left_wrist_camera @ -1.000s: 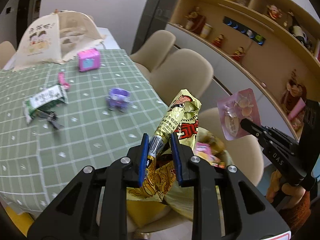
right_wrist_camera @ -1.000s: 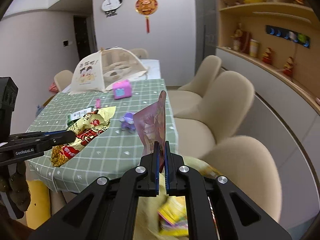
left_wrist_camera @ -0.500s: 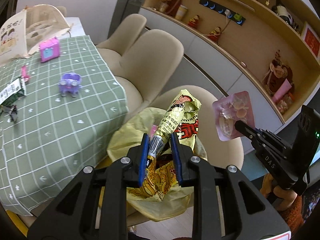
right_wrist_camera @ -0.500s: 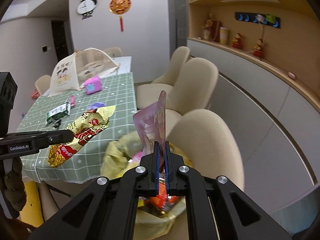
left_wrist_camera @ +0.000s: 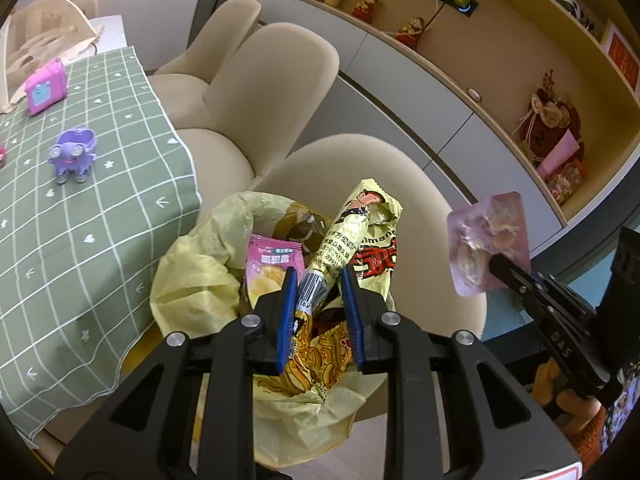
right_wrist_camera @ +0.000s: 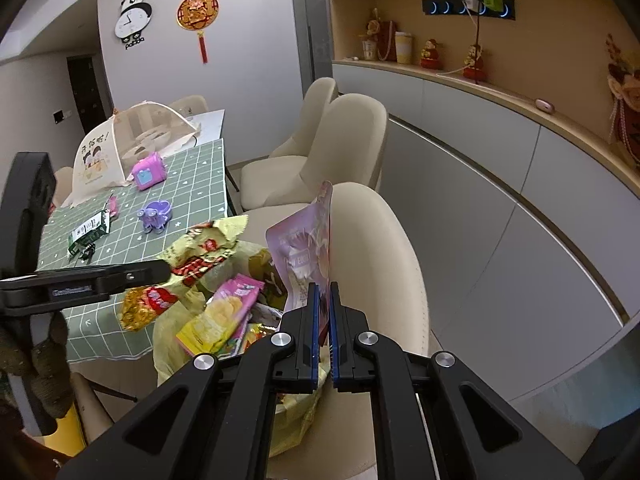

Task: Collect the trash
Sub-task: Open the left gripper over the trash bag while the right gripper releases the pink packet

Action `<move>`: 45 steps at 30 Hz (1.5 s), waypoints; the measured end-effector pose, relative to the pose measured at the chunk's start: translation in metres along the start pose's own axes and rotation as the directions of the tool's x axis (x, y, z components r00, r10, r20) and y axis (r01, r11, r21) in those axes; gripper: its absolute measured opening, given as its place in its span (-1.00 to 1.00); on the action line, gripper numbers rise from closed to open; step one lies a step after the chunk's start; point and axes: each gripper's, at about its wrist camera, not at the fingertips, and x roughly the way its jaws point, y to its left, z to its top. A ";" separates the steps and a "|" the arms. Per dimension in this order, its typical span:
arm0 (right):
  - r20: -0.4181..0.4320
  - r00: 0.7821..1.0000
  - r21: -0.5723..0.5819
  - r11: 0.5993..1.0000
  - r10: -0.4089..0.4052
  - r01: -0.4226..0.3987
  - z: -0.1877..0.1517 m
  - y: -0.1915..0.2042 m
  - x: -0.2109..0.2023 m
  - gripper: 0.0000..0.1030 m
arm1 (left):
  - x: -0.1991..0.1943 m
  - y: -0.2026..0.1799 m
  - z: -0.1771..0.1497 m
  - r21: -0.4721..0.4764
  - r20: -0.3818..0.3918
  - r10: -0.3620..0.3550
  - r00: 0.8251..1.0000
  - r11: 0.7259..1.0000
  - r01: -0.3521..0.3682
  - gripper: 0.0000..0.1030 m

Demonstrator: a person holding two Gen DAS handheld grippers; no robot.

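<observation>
Both grippers now hold their wrappers over the trash bag.

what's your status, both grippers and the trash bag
Left gripper shut on yellow snack wrapper, over yellow trash bag. Right gripper shut on pink packet, beside it. Nothing blocking.

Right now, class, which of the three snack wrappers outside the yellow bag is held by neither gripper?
The green-and-white wrapper lying flat on the checked tablecloth; the gold wrapper and pink packet are each gripped.
</observation>
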 end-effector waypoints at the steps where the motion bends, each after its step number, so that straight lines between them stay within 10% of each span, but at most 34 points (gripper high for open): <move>1: -0.001 1.000 0.002 1.000 -0.002 0.002 -0.001 -0.001 0.000 -0.88 | 0.006 0.000 0.000 0.001 -0.012 0.002 1.000 1.000 -0.002 -0.57; 14: -0.030 0.999 -0.003 1.000 0.027 -0.028 -0.008 0.005 0.008 -0.88 | 0.014 0.019 0.001 -0.043 -0.027 0.011 1.000 0.999 -0.012 -0.21; 26: -0.118 0.968 0.012 0.975 0.220 -0.220 -0.015 0.057 0.061 -0.88 | -0.044 0.056 -0.013 -0.036 0.026 0.095 0.995 0.995 -0.094 -0.16; 45: -0.317 0.931 0.041 0.983 0.181 -0.177 -0.055 0.092 0.150 -0.85 | -0.104 0.140 -0.035 -0.194 0.064 0.195 0.979 0.965 -0.179 -0.11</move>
